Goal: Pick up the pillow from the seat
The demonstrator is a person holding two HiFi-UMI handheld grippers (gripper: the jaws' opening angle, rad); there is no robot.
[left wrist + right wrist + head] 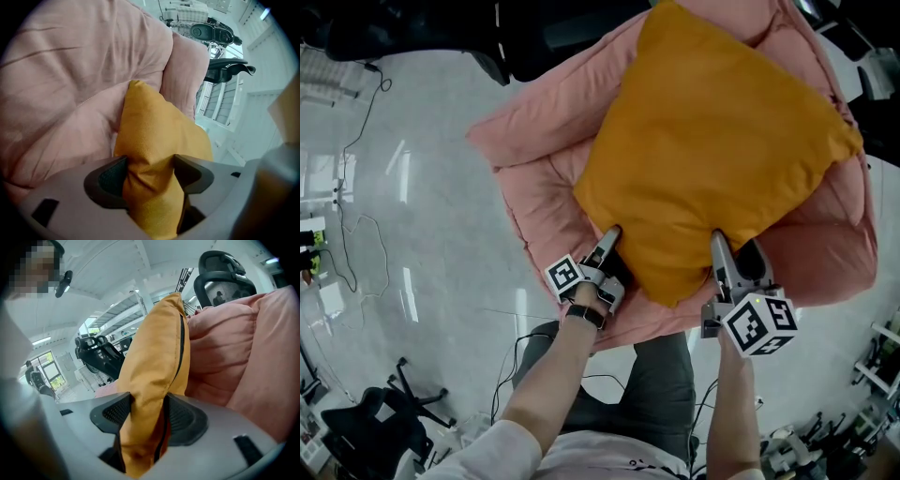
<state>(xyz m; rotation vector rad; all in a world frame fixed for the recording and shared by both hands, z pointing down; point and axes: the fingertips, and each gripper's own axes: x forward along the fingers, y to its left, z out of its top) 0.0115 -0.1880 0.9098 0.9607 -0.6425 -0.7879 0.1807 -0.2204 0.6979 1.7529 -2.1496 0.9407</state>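
An orange square pillow [712, 150] lies on a soft pink padded seat [534, 159]. My left gripper [612, 234] is at the pillow's near left edge and my right gripper [719, 242] at its near right edge. In the left gripper view the pads pinch a bunched fold of the pillow [154, 136], so the left gripper [150, 176] is shut on it, with the pink seat [70, 70] behind. In the right gripper view the right gripper [149, 416] is shut on the zippered edge of the pillow [159, 348], next to the seat's cushion [234, 343].
Cables [356, 225] trail over the glossy grey floor at left. A black office chair [375, 422] stands at the lower left and dark furniture [534, 28] behind the seat. The person's legs [647, 384] are against the seat's front. Another black chair [222, 280] rises behind the cushions.
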